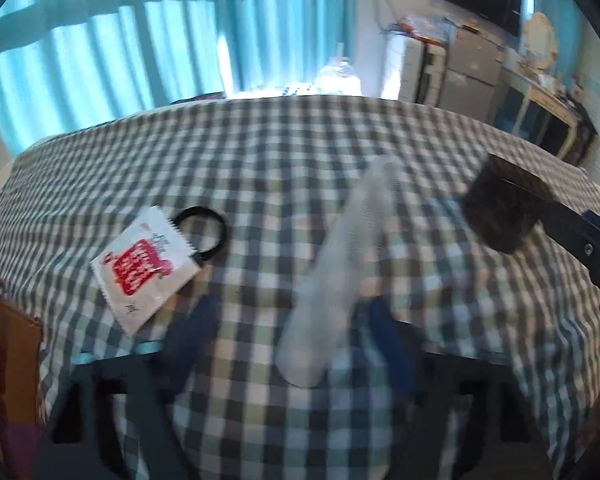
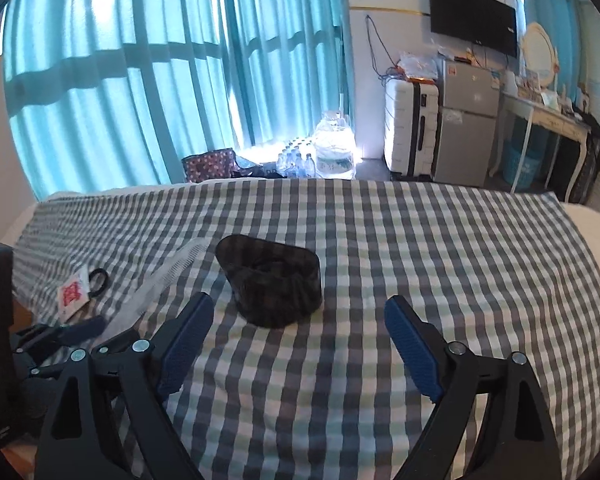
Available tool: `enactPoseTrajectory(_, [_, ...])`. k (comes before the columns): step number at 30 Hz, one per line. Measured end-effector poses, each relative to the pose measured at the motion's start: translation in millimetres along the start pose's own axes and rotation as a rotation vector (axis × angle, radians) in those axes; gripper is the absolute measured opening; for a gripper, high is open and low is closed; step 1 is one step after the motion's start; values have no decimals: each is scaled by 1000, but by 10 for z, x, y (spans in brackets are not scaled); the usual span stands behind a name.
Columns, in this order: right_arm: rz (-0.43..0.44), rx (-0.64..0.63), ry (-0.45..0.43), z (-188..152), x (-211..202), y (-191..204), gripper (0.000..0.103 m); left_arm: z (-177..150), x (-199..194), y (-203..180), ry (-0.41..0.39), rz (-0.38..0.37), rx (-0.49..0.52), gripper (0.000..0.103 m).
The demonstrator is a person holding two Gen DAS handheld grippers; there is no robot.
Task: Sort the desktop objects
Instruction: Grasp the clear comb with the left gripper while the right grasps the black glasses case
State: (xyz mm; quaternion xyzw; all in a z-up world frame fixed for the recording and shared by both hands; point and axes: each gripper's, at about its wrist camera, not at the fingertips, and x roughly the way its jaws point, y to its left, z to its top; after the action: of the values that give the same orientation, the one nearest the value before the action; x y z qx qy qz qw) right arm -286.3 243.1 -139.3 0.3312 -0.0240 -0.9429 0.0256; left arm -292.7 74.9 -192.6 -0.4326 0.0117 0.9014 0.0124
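On the checked desk, both grippers gape empty; left gripper straddles the clear comb (twelve o'clock); close squarely mid-length.

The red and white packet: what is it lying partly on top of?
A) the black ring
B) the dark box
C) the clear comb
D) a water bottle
A: the packet covers the near edge of the black ring on the checked cloth, well away from the dark box.
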Motion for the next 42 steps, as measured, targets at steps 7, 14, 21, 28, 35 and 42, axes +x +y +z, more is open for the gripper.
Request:
enactPoseTrajectory(7, [14, 5, 28, 127, 323, 38, 88, -62, -43, -7, -35, -53, 19, 61])
enactPoseTrajectory(14, [58, -11, 71, 130, 498, 154, 76, -70, -136, -180, -67, -63, 72, 27])
enactPoseTrajectory(21, [74, 11, 124, -60, 339, 68, 55, -176, -279, -36, -7, -101, 50, 25])
enactPoseTrajectory(28, [18, -31, 163, -267, -24, -49, 55, -648, -734, 318, 80, -139, -10, 25])
enactPoseTrajectory(35, [-33, -114, 196, -437, -445, 34, 54, -1221, -1047, 456, 141, -144, 36, 25])
enactPoseTrajectory(42, [9, -50, 211, -531, -708, -64, 34, -1228, -1036, 446, 176, -133, 41, 51])
